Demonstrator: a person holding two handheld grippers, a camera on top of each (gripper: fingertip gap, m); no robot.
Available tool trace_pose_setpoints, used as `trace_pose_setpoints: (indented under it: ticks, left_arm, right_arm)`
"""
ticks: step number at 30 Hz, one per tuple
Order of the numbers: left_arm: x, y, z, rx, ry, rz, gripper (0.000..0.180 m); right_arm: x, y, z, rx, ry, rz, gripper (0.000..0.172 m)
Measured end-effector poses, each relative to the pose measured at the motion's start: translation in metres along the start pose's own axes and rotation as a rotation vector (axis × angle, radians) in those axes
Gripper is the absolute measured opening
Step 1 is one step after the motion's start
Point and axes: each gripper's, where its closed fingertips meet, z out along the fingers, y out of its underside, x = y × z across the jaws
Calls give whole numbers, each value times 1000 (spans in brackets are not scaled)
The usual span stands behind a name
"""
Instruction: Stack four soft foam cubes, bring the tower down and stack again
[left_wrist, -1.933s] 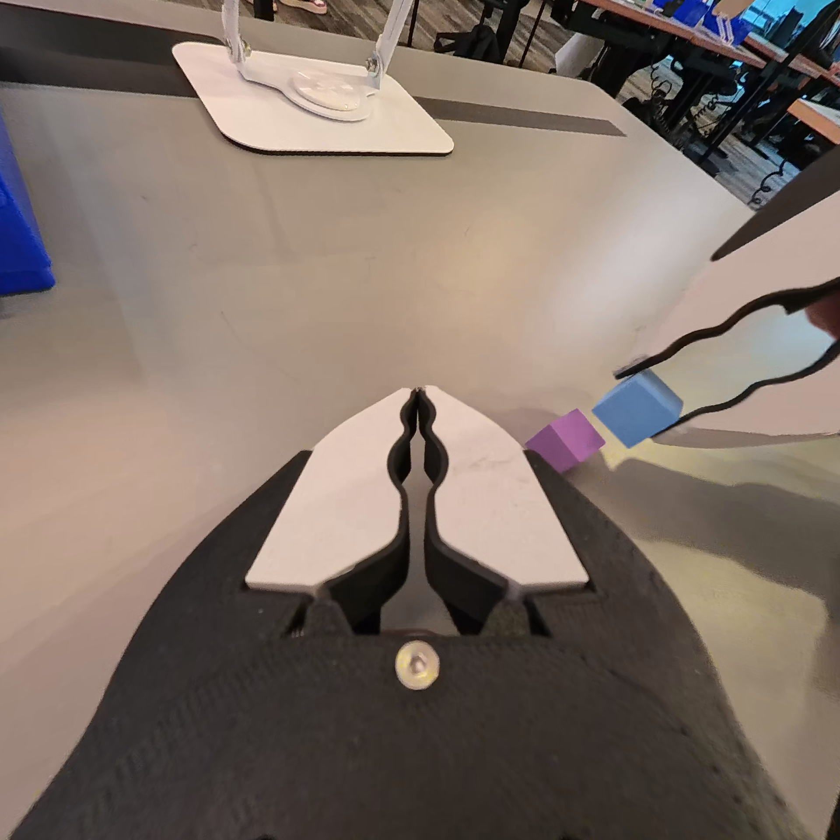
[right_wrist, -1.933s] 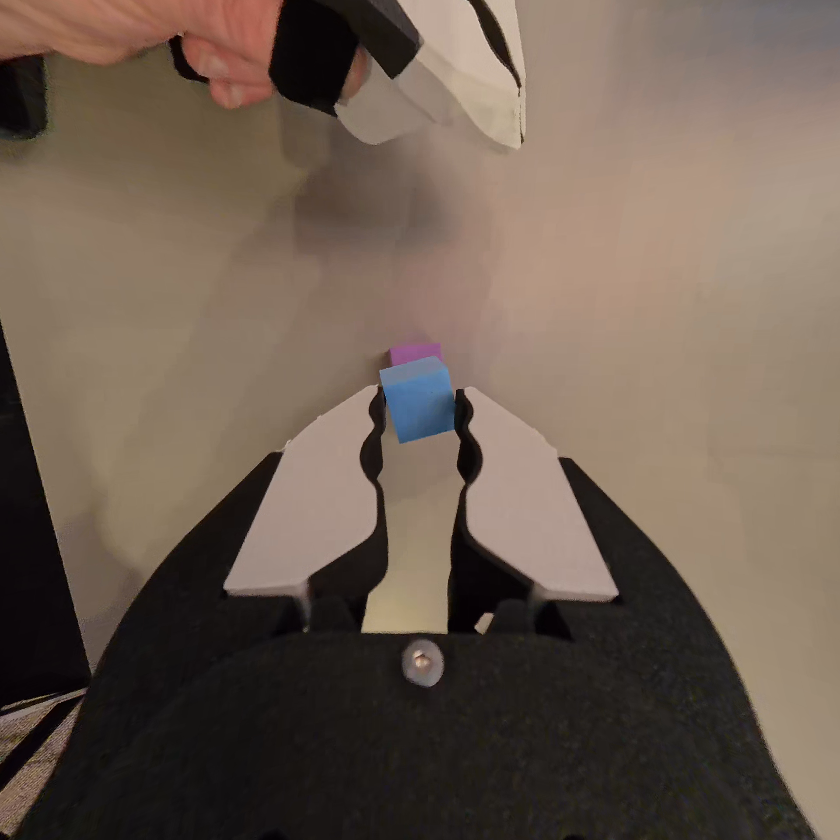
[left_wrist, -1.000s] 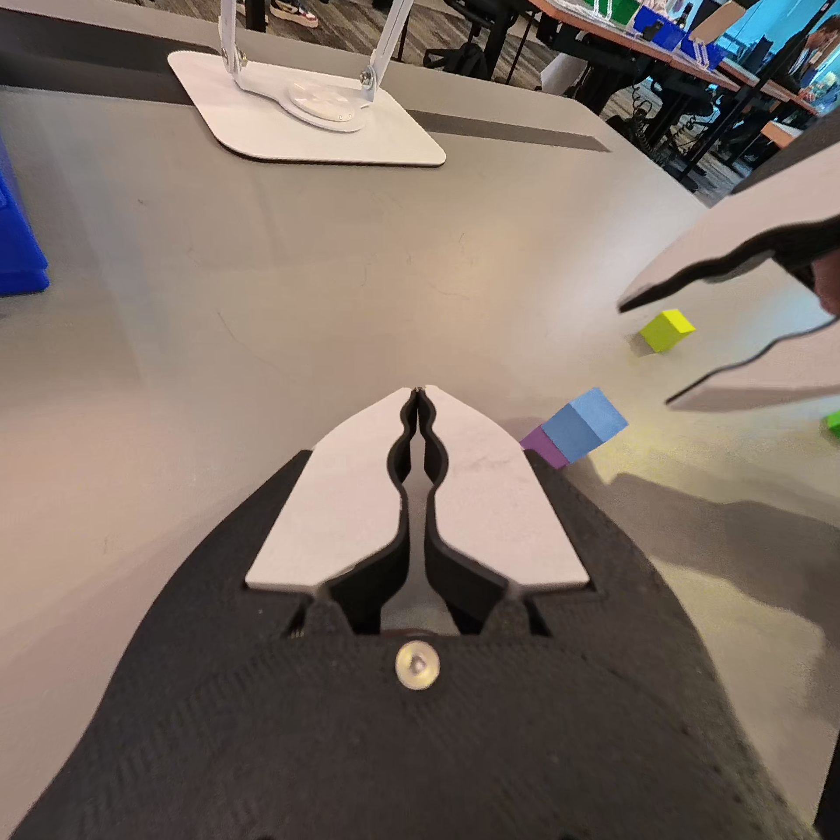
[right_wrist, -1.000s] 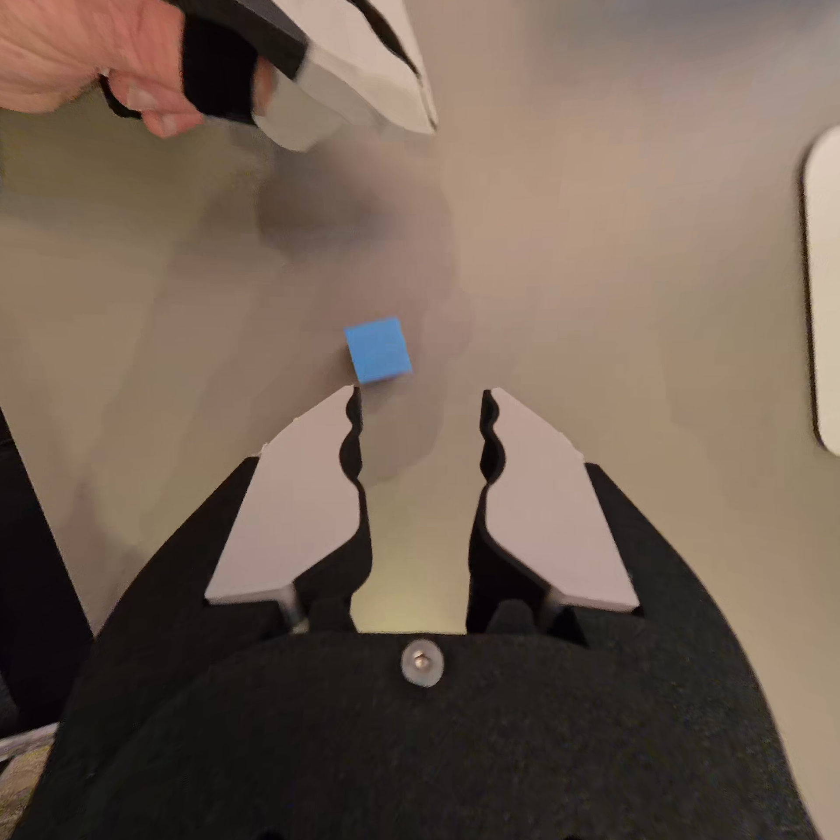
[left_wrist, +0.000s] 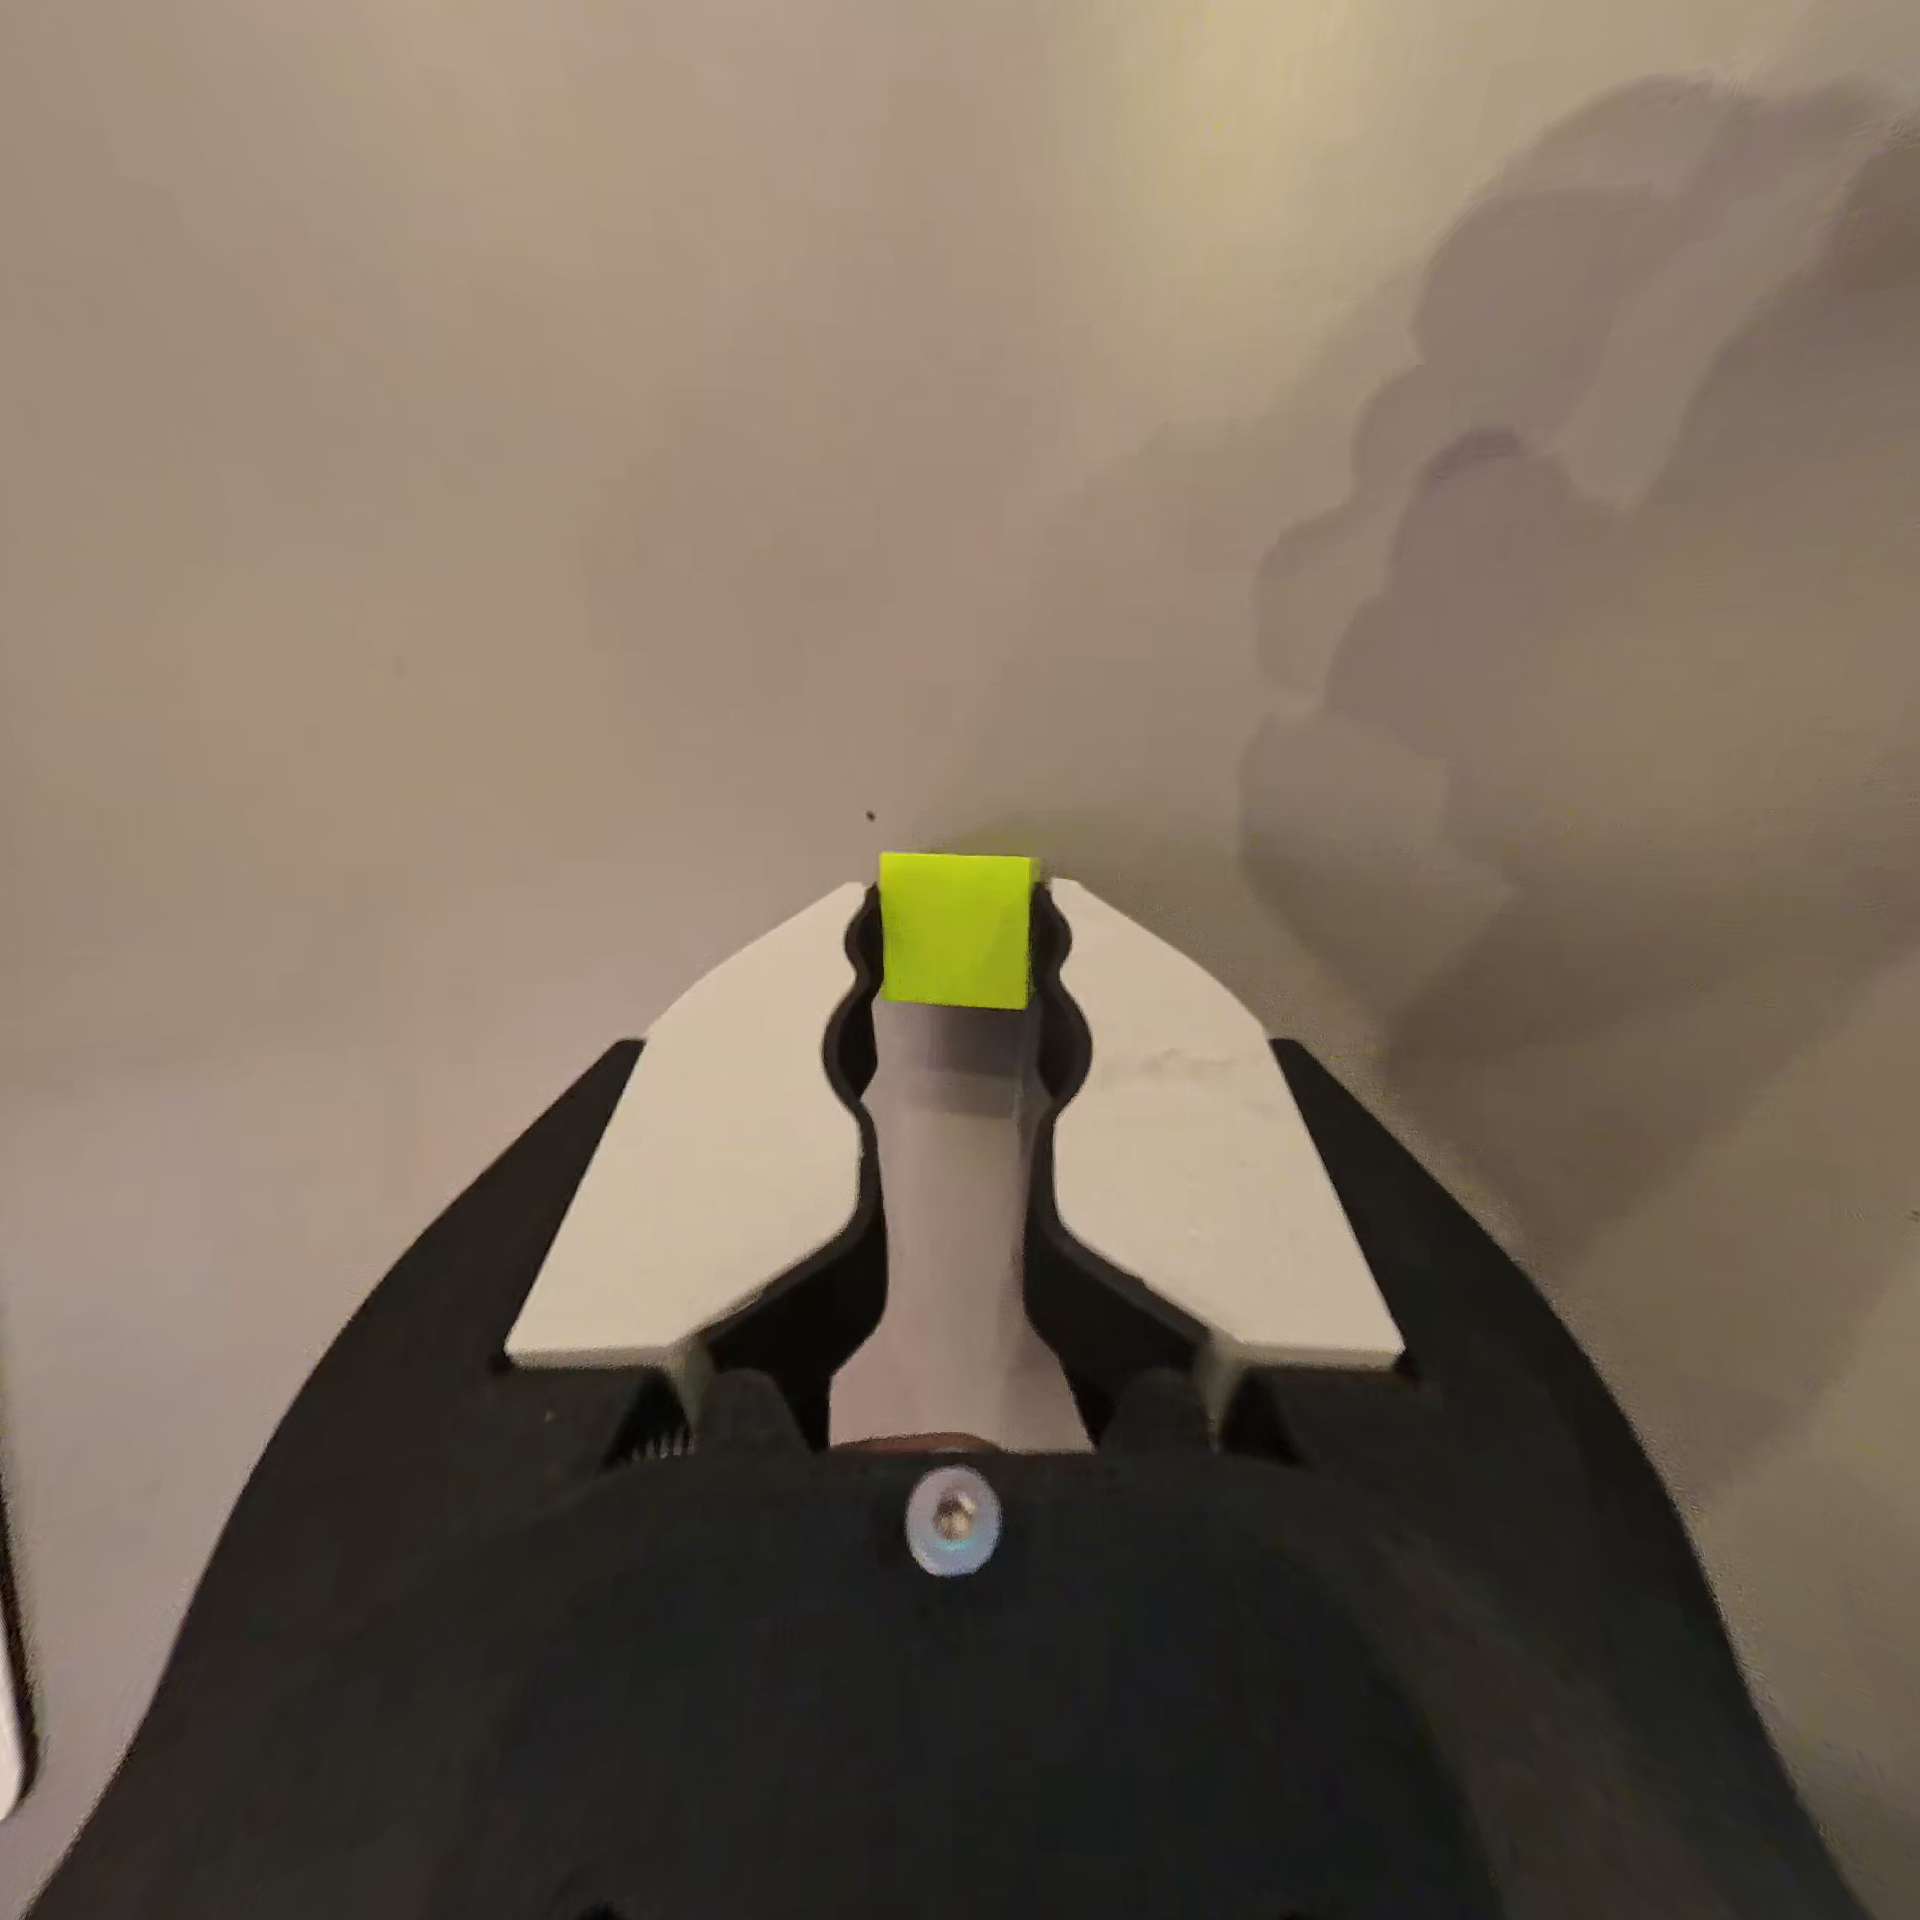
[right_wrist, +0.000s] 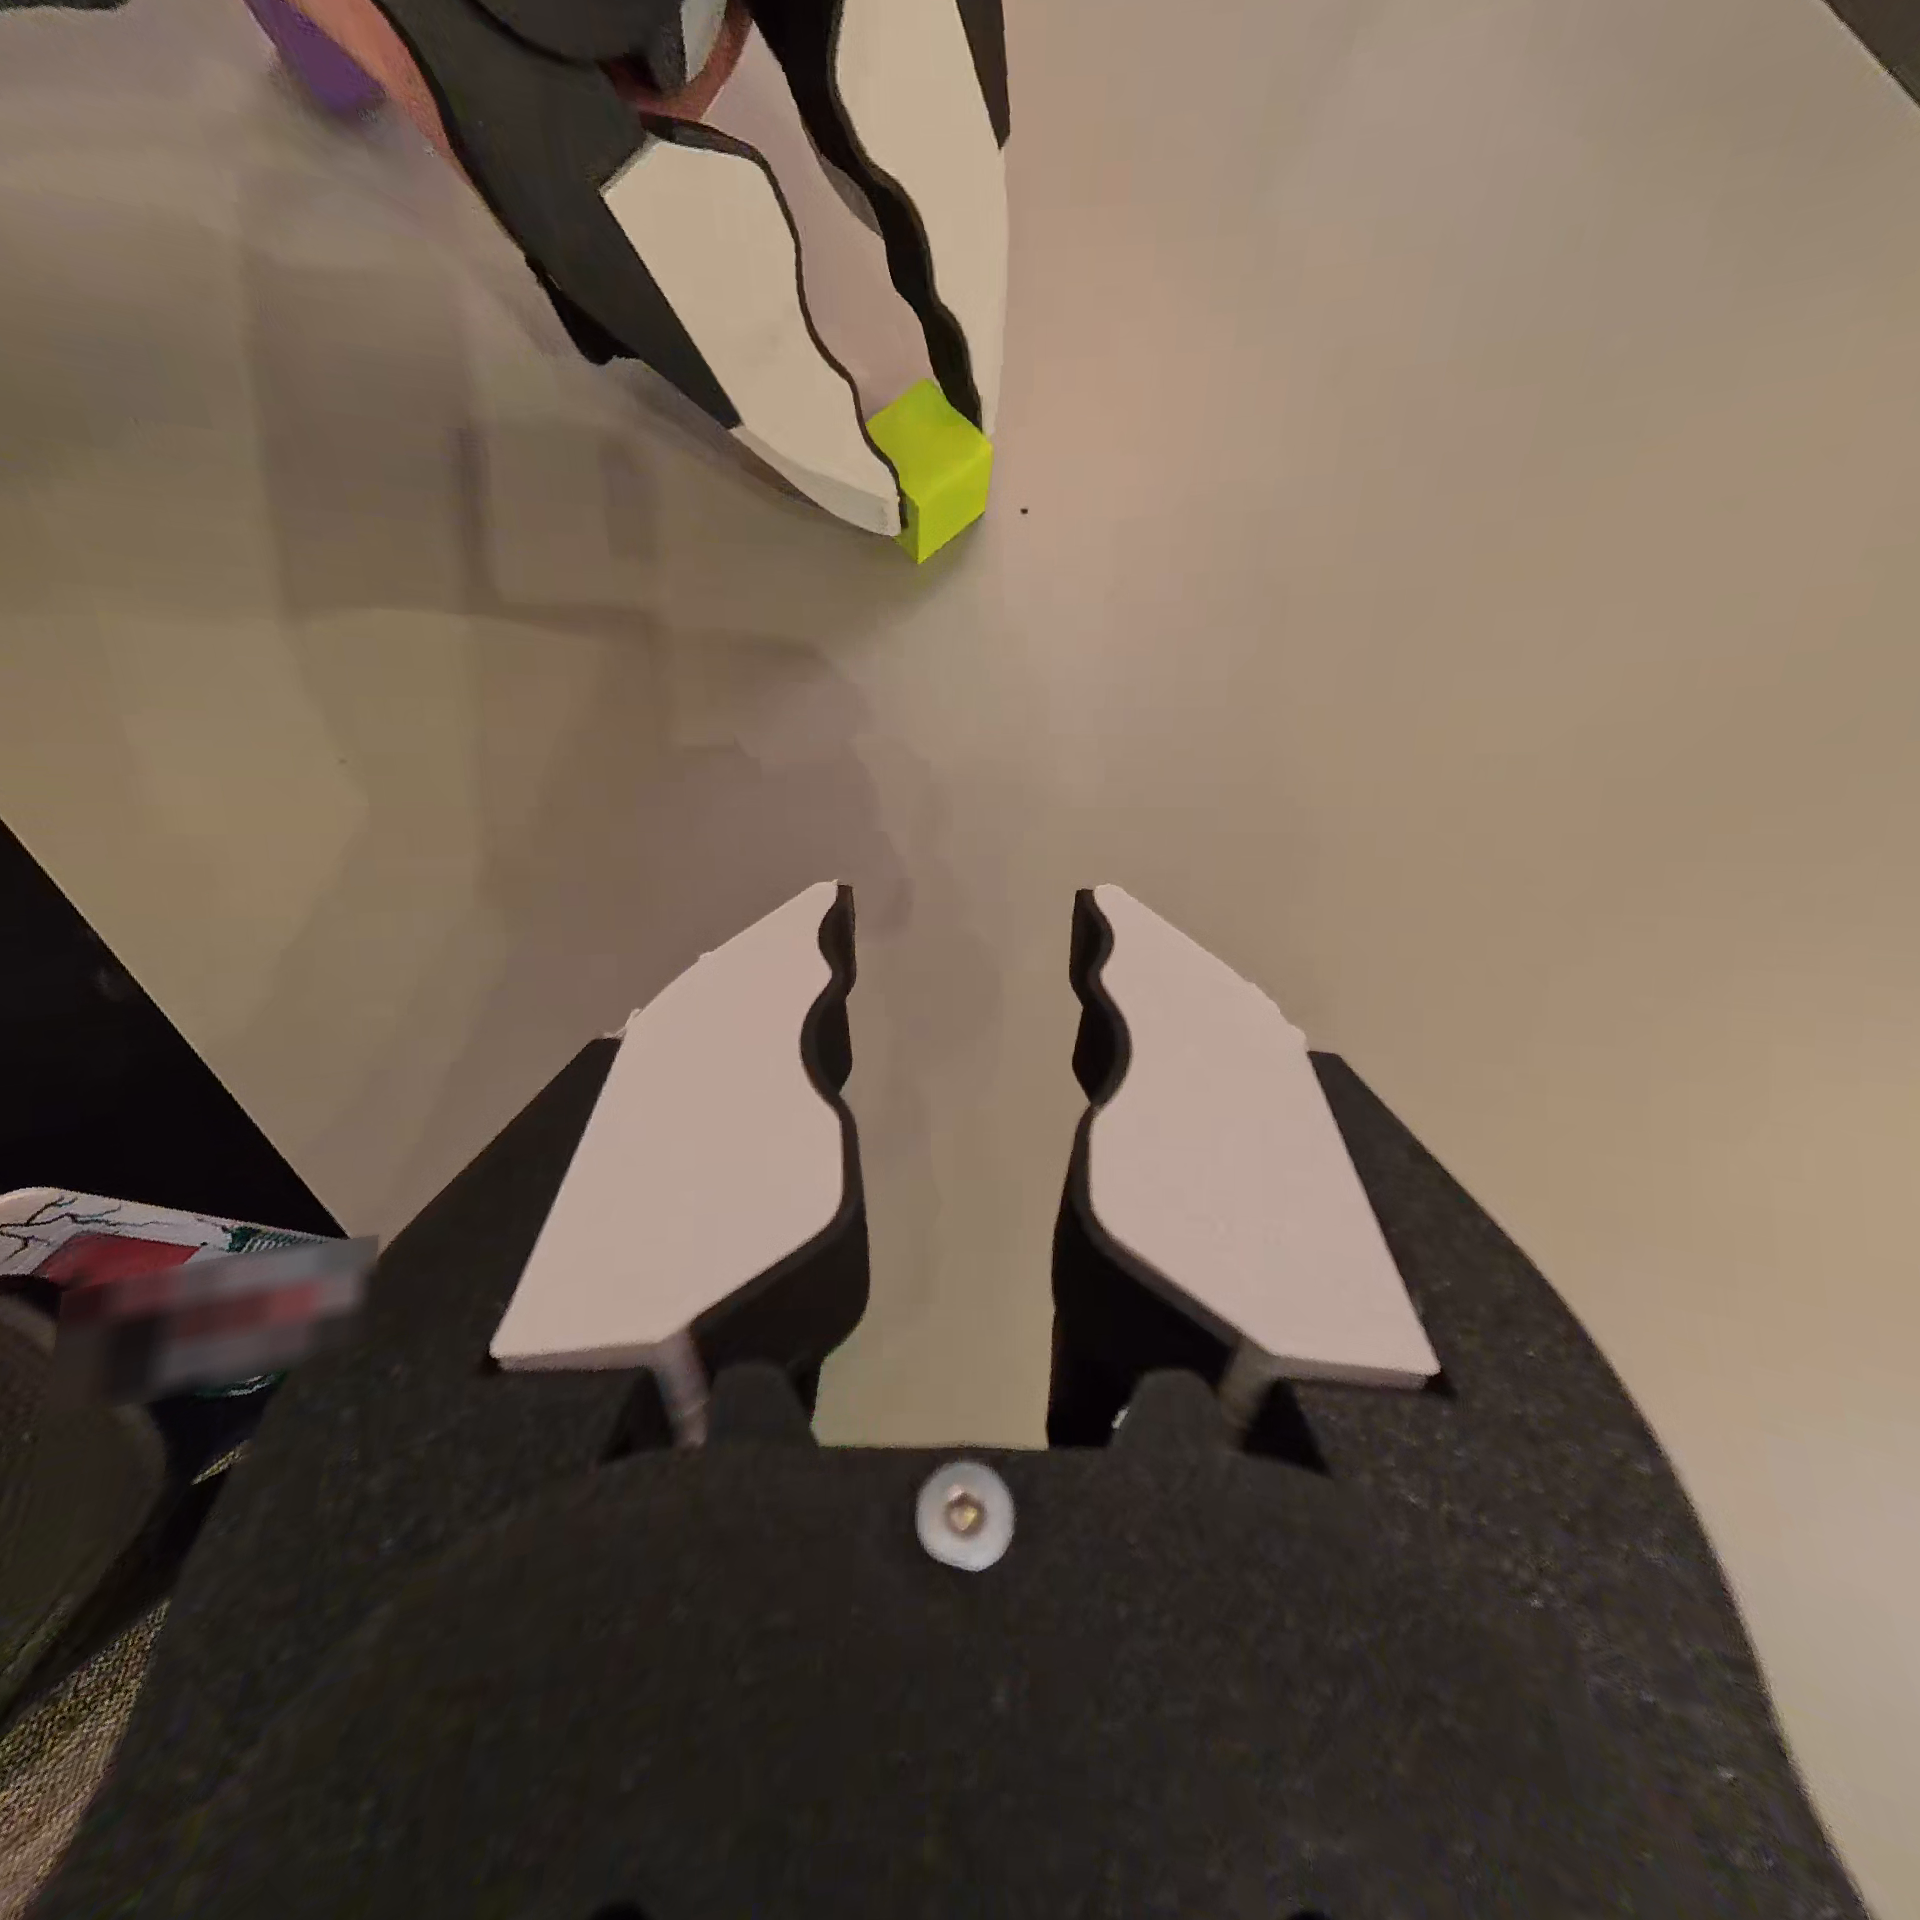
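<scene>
A yellow-green foam cube (left_wrist: 956, 930) sits between the fingertips of my left gripper (left_wrist: 956, 904), and both pads press on its sides. The right wrist view shows the same grip from in front: the left gripper (right_wrist: 930, 462) comes down from the top, shut on the cube (right_wrist: 945, 488), which is at table level. My right gripper (right_wrist: 961, 904) is open and empty, some way short of the cube. A purple cube (right_wrist: 312, 57) shows partly at the top left edge, behind the left gripper. The other cubes are out of view.
The beige table (right_wrist: 1455, 623) has its edge running diagonally at the left (right_wrist: 156, 966), with dark floor beyond. A patterned item (right_wrist: 125, 1247) lies at the lower left. A white object's edge (left_wrist: 10, 1662) shows at the left. My right fingertips sit around 12 centimetres from my left ones.
The right gripper let the blue cube go on the purple one and drew back, open. The left gripper, shut on nothing before, moved over to the yellow-green cube and closed on it.
</scene>
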Motion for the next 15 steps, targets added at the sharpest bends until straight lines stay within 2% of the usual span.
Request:
trace_pose_setpoints:
  ticks: [4,7,12,15]
  left_arm:
    - [-2,0,-17,0,-16,3,26]
    - [-5,7,-57,33,-32,0,26]
    - [-9,52,-137,18,-75,-31,26]
    - [-5,86,-169,16,-94,-63,26]
  right_arm:
    - [-1,0,-3,25,0,0,39]
    - [-4,-1,-5,37,-3,-10,38]
    - [-10,3,-5,42,-1,-28,37]
    - [-13,6,-2,48,-7,-20,37]
